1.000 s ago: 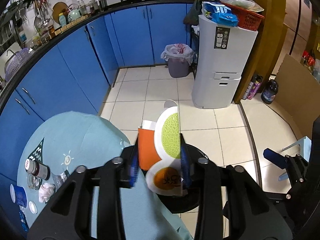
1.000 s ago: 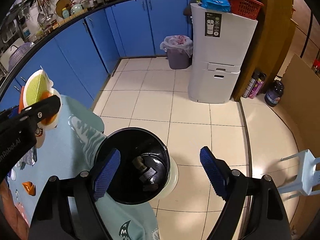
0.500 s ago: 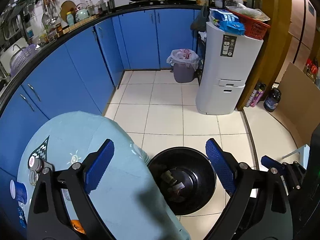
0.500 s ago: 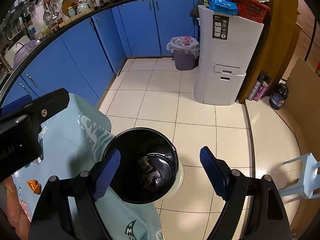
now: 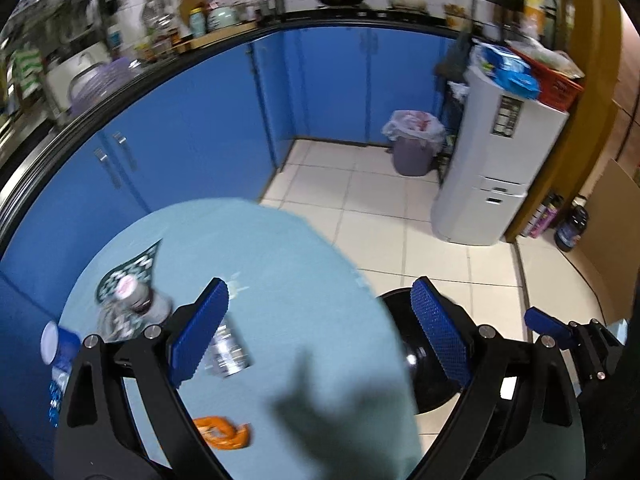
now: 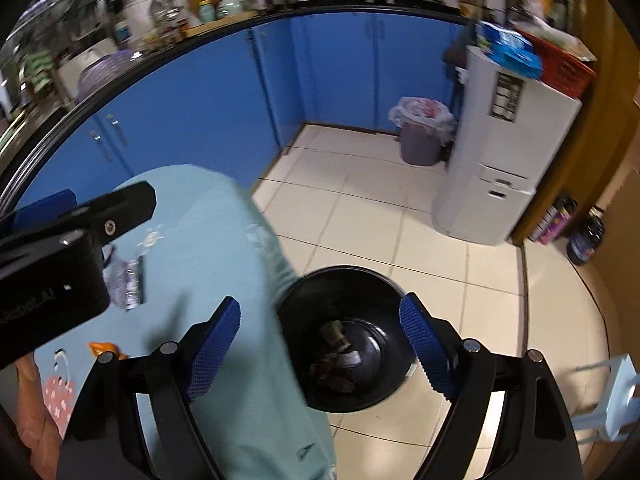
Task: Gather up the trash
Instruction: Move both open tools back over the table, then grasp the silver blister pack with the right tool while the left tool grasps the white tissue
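Two grippers hang wide open and empty over a kitchen desk, a second after the left gripper (image 5: 320, 336) held paper packaging above the black bin (image 6: 344, 340); that load is gone, apparently dropped in among the scraps visible at the bin's bottom. The left gripper has swung back from the bin toward the desk (image 5: 260, 264), where an orange wrapper (image 5: 222, 434), a crushed bottle (image 5: 136, 306) and a foil packet (image 5: 228, 350) remain. The right gripper (image 6: 320, 344) hovers at the bin's rim. The bin stands tight against the desk edge; beyond it lies bare tiled floor (image 6: 360, 208).
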A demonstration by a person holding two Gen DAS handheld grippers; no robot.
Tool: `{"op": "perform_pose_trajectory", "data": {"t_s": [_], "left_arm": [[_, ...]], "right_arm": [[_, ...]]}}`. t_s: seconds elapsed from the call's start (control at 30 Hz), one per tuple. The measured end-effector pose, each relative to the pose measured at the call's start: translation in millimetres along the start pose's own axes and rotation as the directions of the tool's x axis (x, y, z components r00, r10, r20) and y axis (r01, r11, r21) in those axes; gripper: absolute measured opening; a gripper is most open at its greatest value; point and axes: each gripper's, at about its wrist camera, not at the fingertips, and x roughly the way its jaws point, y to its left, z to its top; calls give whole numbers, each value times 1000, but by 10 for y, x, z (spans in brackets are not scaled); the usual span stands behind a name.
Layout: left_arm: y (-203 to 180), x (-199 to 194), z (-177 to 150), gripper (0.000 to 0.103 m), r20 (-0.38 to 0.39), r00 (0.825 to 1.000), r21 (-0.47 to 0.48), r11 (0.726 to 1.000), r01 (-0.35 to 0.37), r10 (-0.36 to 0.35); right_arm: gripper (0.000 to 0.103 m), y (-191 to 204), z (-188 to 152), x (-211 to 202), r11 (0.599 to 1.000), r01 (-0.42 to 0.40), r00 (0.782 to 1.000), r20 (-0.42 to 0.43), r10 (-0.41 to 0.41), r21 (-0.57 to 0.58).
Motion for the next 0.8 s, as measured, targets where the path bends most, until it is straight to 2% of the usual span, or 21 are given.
{"op": "perform_pose_trajectory", "data": {"t_s": [0.27, 0.5, 0.63, 0.77, 0.8], "left_arm": [[856, 69, -288, 88, -55, 996, -115, 990, -80, 74], [1606, 284, -649, 80, -142, 981, -213, 964, -159, 130], [1905, 481, -814, 78, -204, 975, -252, 957, -142, 91], [1969, 620, -855, 78, -216, 975, -256, 961, -106, 50], [1977, 653, -862, 75, -220, 975, -256, 962, -100, 43]], "right_arm": [[80, 669, 30, 173, 991, -48, 999, -23, 45, -124], [80, 1214, -14, 413, 976, -94, 994, -79, 80, -198], [80, 1481, -79, 564, 966, -125, 988, -118, 100, -226], [80, 1747, -123, 704, 955, -147, 983, -147, 111, -259], [80, 1793, -125, 730, 953, -146, 983, -150, 108, -267]]}}
